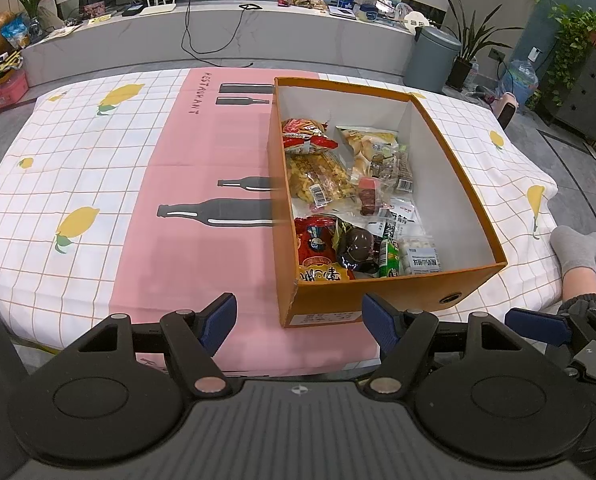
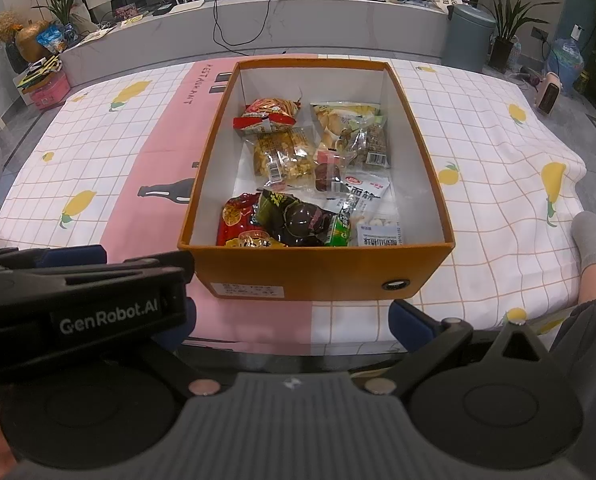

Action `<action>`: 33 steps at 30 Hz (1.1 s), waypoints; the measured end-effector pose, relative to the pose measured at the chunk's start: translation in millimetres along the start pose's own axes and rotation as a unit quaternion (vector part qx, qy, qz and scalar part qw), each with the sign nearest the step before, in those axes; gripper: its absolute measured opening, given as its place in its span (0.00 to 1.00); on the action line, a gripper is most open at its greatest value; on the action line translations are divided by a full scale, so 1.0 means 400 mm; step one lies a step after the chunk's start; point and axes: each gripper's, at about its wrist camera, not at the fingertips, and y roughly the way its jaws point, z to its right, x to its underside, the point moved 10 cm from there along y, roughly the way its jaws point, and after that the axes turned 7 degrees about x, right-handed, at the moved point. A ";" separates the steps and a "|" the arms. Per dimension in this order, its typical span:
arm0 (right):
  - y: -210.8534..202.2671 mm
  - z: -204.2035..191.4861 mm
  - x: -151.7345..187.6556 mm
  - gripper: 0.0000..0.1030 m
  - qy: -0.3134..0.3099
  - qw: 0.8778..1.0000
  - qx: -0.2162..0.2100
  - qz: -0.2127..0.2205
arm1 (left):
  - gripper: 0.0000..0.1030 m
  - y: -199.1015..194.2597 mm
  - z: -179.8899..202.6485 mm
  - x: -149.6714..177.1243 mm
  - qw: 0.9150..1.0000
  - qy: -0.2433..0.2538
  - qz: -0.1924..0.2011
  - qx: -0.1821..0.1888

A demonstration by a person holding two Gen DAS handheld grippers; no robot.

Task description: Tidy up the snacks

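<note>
The snacks are all sitting inside an orange cardboard box (image 1: pixel 385 288) with white inner walls, packed toward its left and middle, with the right strip of the floor bare. At the far end there's a red bag (image 2: pixel 268 116) and a pale chip bag (image 2: pixel 337 120) side by side. In the middle lies a clear pack of yellow crunchy stuff (image 2: pixel 284 156), next to a few small clear packets (image 2: pixel 371 146). At the near end a red-and-yellow packet (image 2: pixel 238 226), a dark green wrapper (image 2: pixel 298 220) and a white pouch (image 2: pixel 379 234) are bunched against the front wall, overlapping each other.

The box rests on a table covered by a checked cloth (image 1: pixel 78 152) with lemons and a pink stripe with bottle prints, right where the pink meets the checks.

The left gripper (image 1: pixel 299 320) sits at the near table edge just short of the box's front-left corner, fingers spread wide, nothing between them. The right gripper (image 2: pixel 294 320) is just beside it; its right finger (image 2: pixel 411 322) shows, but the left gripper's body covers the other one, so I can't tell how wide it stands.

Grey-socked feet (image 1: pixel 577 248) poke in at the table's side. Behind it there's a long white counter (image 1: pixel 218 32) with clutter and a grey bin (image 1: pixel 433 56).
</note>
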 end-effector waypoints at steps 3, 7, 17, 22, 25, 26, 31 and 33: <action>0.000 0.000 0.000 0.97 0.000 1.000 0.000 0.000 | 0.81 0.000 0.000 0.000 1.000 0.000 0.000 0.000; -0.002 0.002 -0.001 0.97 -0.002 1.000 0.001 0.002 | 0.81 0.000 0.000 -0.001 1.000 0.000 0.001 0.000; -0.001 0.004 -0.001 0.97 -0.003 1.000 0.002 0.004 | 0.81 0.000 0.000 0.000 1.000 0.000 0.000 0.000; -0.001 0.005 -0.002 0.97 -0.003 1.000 0.003 0.004 | 0.81 -0.001 -0.002 0.000 1.000 0.000 0.000 -0.001; -0.002 0.007 -0.003 0.97 -0.004 1.000 0.004 0.006 | 0.81 -0.001 -0.001 0.000 1.000 0.000 0.001 -0.001; -0.002 0.007 -0.004 0.97 -0.004 1.000 0.004 0.006 | 0.81 -0.001 -0.001 0.000 1.000 0.000 0.001 -0.001; 0.002 0.009 -0.006 0.97 -0.002 1.000 0.004 0.010 | 0.81 0.004 0.002 -0.001 1.000 -0.002 0.003 0.000; 0.004 0.010 -0.006 0.97 -0.002 1.000 0.005 0.009 | 0.81 0.005 0.004 0.000 1.000 -0.001 0.003 0.000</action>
